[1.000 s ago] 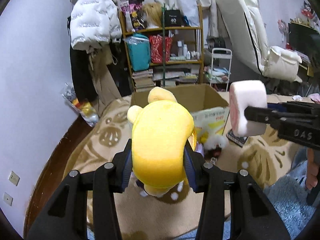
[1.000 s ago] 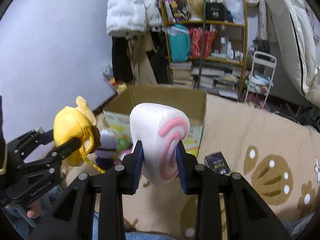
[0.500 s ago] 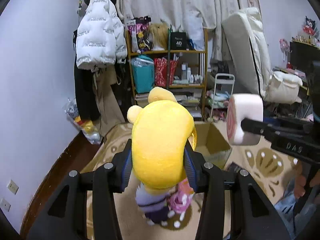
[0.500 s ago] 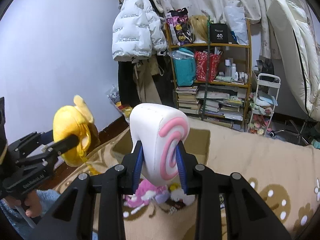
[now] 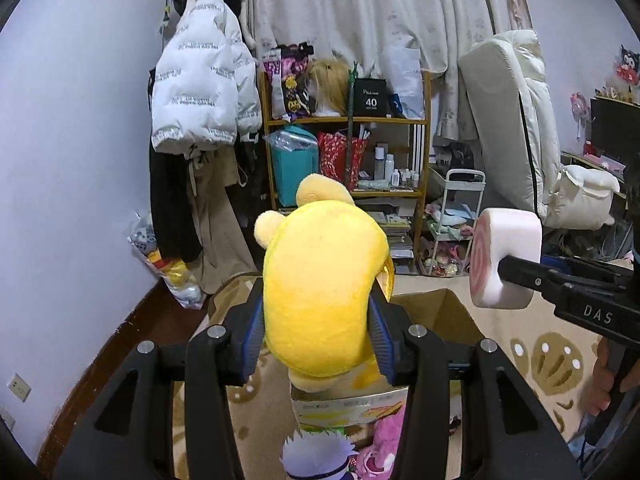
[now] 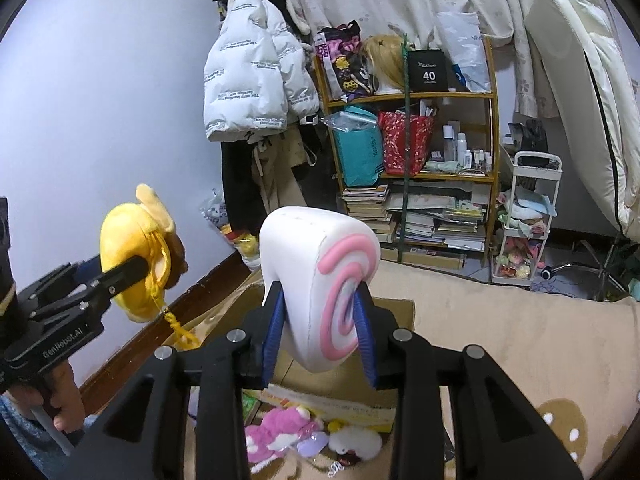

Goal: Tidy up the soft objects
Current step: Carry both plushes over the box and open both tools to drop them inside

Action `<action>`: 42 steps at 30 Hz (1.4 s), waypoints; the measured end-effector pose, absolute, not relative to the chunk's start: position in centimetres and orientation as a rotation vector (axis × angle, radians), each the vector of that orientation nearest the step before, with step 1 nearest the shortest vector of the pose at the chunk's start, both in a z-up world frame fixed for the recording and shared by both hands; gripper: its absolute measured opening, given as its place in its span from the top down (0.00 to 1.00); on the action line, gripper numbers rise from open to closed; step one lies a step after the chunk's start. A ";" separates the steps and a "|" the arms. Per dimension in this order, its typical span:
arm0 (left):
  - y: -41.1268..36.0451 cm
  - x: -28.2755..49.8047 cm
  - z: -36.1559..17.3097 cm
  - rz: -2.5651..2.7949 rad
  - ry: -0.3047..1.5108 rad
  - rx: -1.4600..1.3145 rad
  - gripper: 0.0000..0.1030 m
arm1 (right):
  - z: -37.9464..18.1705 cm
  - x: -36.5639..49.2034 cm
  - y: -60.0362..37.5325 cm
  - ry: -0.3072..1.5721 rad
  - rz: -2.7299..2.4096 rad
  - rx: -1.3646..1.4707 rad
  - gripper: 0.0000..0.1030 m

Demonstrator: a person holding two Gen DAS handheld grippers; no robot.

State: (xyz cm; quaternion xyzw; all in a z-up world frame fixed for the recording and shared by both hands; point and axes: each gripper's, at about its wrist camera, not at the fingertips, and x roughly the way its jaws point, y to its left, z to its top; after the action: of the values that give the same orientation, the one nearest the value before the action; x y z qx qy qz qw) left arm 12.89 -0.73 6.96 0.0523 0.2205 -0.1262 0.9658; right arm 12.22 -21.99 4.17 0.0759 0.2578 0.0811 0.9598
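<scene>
My left gripper (image 5: pixel 320 320) is shut on a yellow plush toy (image 5: pixel 320 292) and holds it up above the cardboard box (image 5: pixel 452 308). My right gripper (image 6: pixel 320 320) is shut on a white foam roll with a pink swirl (image 6: pixel 320 276), also held high above the box (image 6: pixel 396 304). The roll shows at the right of the left wrist view (image 5: pixel 504 256), and the yellow plush at the left of the right wrist view (image 6: pixel 136 256). Pink, purple and white plush toys (image 6: pixel 280 432) lie on the rug in front of the box.
A wooden shelf (image 5: pixel 348 120) crammed with bags and books stands at the back, with a white jacket (image 5: pixel 204 96) hanging to its left. A white trolley (image 6: pixel 528 216) and a folded mattress (image 6: pixel 584 92) are at the right. A beige patterned rug (image 6: pixel 520 344) covers the floor.
Both grippers have risen and tilted up with their toys, so the box has dropped low in both views and more of the wall and curtain shows.
</scene>
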 end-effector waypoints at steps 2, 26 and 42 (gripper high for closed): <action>-0.9 13.4 6.1 -0.253 0.454 0.115 0.56 | 3.7 12.8 -22.3 0.525 0.169 0.161 0.65; -2.9 17.1 -2.5 -0.312 0.627 0.135 0.53 | -3.1 15.8 -23.1 0.654 0.189 0.155 0.61; -2.6 17.6 -3.8 -0.268 0.669 0.170 0.38 | -5.4 16.5 -22.9 0.732 0.227 0.135 0.59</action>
State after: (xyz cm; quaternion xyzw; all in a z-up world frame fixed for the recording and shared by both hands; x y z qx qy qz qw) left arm 17.64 -2.64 -3.80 0.0832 0.3268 -0.1312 0.9322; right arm 16.48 -22.87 -5.44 0.0656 0.3567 0.1107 0.9253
